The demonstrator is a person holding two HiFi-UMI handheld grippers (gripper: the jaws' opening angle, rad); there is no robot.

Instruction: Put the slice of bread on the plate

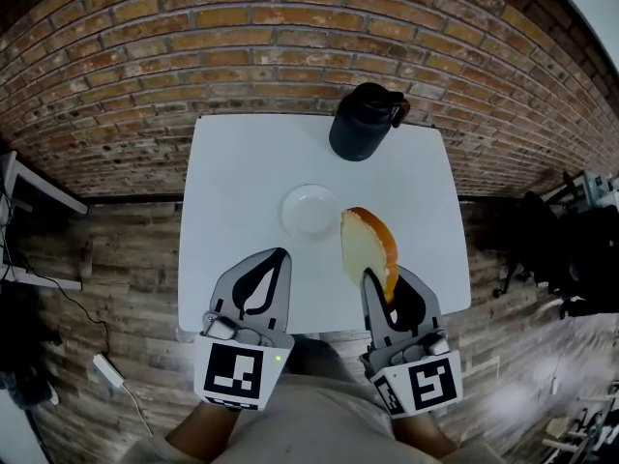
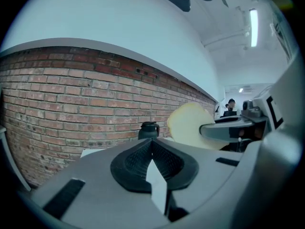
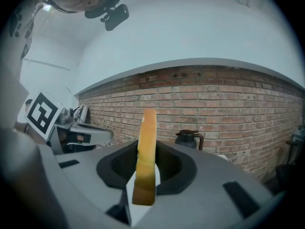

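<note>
The right tool (image 1: 384,276) is clamped on the slice of bread (image 1: 368,245), which stands on edge between its jaws, cut face to the left and brown crust to the right. In the right gripper view the slice (image 3: 147,156) rises upright out of the right tool (image 3: 145,149). The left tool (image 1: 280,253) has its jaws together with nothing between them, as its own view confirms (image 2: 151,140).

Each tool carries a cube with a black-and-white square marker (image 1: 235,370).

Both tools point away from the person, side by side and tipped slightly down, over the near edge of the white tabletop (image 1: 242,162).

The bread hangs just right of the empty white plate (image 1: 309,211) at the tabletop's middle. A black jug (image 1: 363,122) stands at the far edge, well apart from the plate. The tabletop's left half is bare; a brick wall (image 1: 193,46) runs behind it.
</note>
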